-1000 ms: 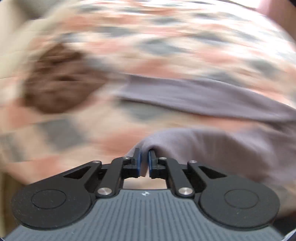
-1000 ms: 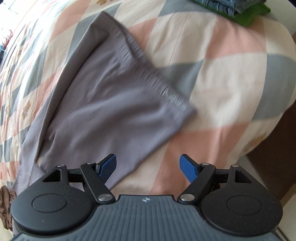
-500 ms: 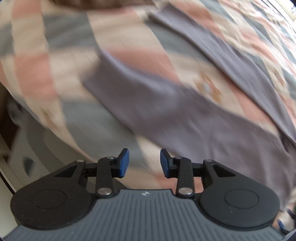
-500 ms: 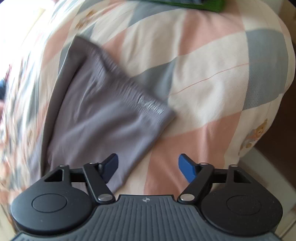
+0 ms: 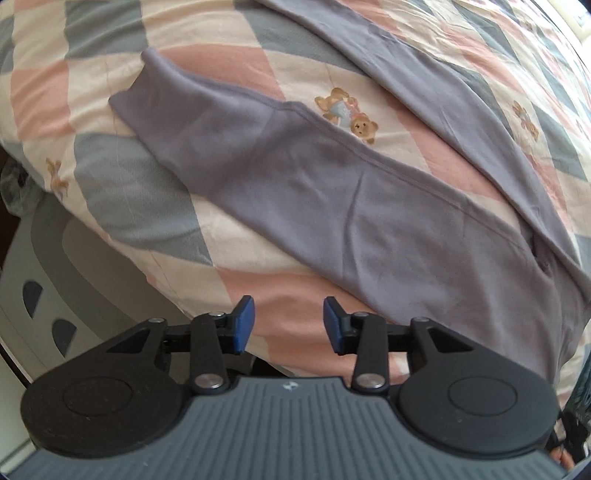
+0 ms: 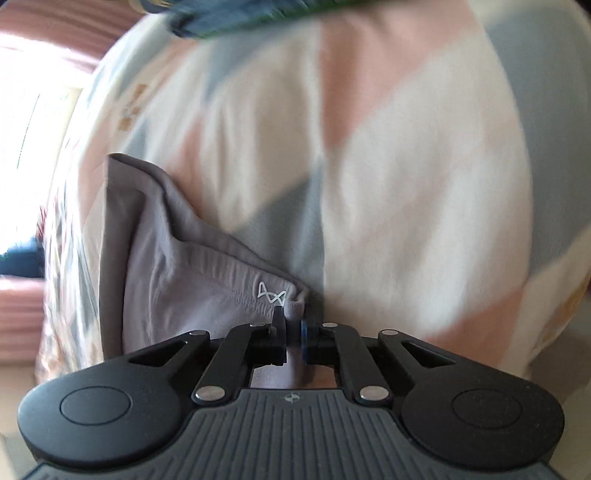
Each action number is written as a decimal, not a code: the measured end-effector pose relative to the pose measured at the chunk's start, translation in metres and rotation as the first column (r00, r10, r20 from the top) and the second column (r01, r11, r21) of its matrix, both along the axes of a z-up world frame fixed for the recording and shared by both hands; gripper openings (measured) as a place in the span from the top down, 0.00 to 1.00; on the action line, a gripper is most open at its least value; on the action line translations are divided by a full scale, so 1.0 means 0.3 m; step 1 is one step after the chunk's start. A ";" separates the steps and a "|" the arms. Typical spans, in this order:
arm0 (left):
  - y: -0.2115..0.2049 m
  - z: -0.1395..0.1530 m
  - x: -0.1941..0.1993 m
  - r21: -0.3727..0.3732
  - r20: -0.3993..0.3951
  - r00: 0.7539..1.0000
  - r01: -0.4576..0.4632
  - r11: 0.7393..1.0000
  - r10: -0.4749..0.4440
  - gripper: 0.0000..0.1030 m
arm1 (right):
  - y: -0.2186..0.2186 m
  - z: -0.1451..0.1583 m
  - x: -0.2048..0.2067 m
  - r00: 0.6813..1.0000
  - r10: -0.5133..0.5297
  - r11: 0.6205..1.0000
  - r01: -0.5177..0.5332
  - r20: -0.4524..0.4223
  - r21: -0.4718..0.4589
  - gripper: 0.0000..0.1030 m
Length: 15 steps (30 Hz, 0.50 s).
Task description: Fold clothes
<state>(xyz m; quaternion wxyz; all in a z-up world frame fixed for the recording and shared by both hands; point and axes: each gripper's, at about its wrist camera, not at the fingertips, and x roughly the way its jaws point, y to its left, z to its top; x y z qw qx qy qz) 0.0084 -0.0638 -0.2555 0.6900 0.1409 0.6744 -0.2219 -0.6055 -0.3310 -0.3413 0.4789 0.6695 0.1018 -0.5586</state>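
Left hand-held gripper [image 5: 288, 325]: parted, nothing between, over the bed [image 5: 258, 66] edge beside the trousers [image 5: 332, 192].
Right hand-held gripper [image 6: 293, 332]: clamped, seemingly on the trousers' waistband [image 6: 236, 284] corner.

A bed [image 5: 258, 66] fills both views, covered by a quilt [image 6: 406, 166] of pink, grey-blue and cream diamonds with small teddy-bear prints [image 5: 351, 114]. Below the bed edge, at lower left in the left wrist view, stands a pale grey plastic piece [image 5: 48, 280] with dark cut-outs; what it is cannot be told. In the right wrist view, strong daylight enters at upper left through a window [image 6: 33, 110], beside pink curtains [image 6: 66, 26]. Folded blue and green cloth [image 6: 240, 14] lies blurred at the far edge of the bed.
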 end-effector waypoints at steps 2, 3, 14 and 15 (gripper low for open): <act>0.012 0.003 0.000 -0.018 0.005 1.000 -0.019 1.000 0.019 0.67 | -0.001 0.063 -0.055 0.999 -0.012 0.999 0.011 -0.032 -0.031 0.96; 0.019 0.003 0.003 -0.023 0.008 1.000 -0.029 0.999 0.029 0.67 | -0.006 0.084 -0.082 0.999 -0.011 0.999 0.009 -0.047 -0.040 0.97; 0.259 -0.072 0.280 -0.077 0.042 0.938 -0.340 0.937 0.344 0.62 | -0.044 0.024 0.037 0.972 0.085 0.993 -0.064 -0.219 0.102 0.32; 0.287 -0.082 0.334 -0.094 0.037 0.919 -0.387 0.917 0.391 0.62 | -0.040 0.043 0.046 0.967 0.082 0.993 -0.058 -0.241 0.105 0.26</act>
